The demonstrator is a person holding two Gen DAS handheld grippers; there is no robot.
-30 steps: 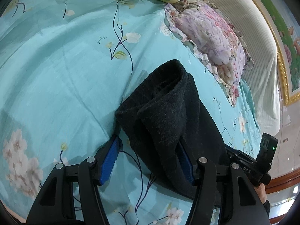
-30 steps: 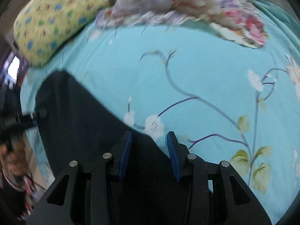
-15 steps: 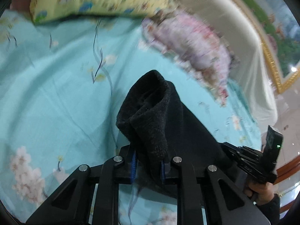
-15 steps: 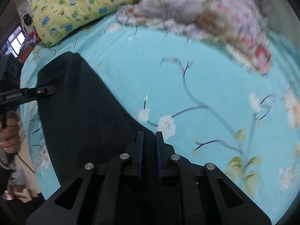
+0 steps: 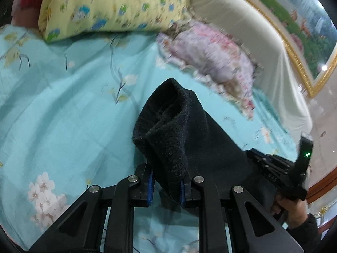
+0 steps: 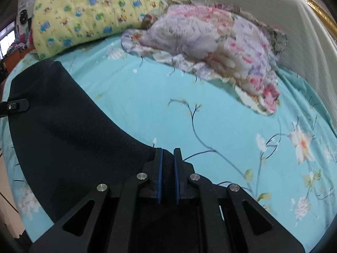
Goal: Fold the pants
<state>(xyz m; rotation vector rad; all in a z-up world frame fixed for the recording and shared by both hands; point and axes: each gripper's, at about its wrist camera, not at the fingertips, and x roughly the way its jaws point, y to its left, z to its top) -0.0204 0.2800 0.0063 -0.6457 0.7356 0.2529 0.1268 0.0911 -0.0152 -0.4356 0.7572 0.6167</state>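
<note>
Closest to my left wrist camera, my left gripper (image 5: pixel 166 186) has its blue-padded fingers (image 5: pixel 150 186) closed down on a thick bunched fold of the black pants (image 5: pixel 179 139); the fleecy cloth rises out of the jaws in a rolled hump and then spreads away to my right. At the right edge of that view I see my right gripper (image 5: pixel 280 168) from the side, a green light lit on its body, with the hand (image 5: pixel 294 209) wrapped round its handle, and the pants run up against it.

On my right wrist camera the right gripper's fingers (image 6: pixel 158 175) are drawn nearly together, with a thin edge of the pants pinched between the blue pads. From there the dark cloth sweeps to the left in a broad curved sheet, above the turquoise flowered bedsheet (image 6: pixel 210 113), and reaches the tip of the left gripper (image 6: pixel 14 106) at the far left edge.

Beyond the pants the sheet lies open. At the head of the bed a yellow pillow with blue figures (image 5: pixel 113 6) sits beside a pink and lilac floral pillow (image 6: pixel 212 44), both blurred, and behind them is a pale headboard cover (image 6: pixel 273 16) with a gold frame edge (image 5: pixel 294 48) past it
</note>
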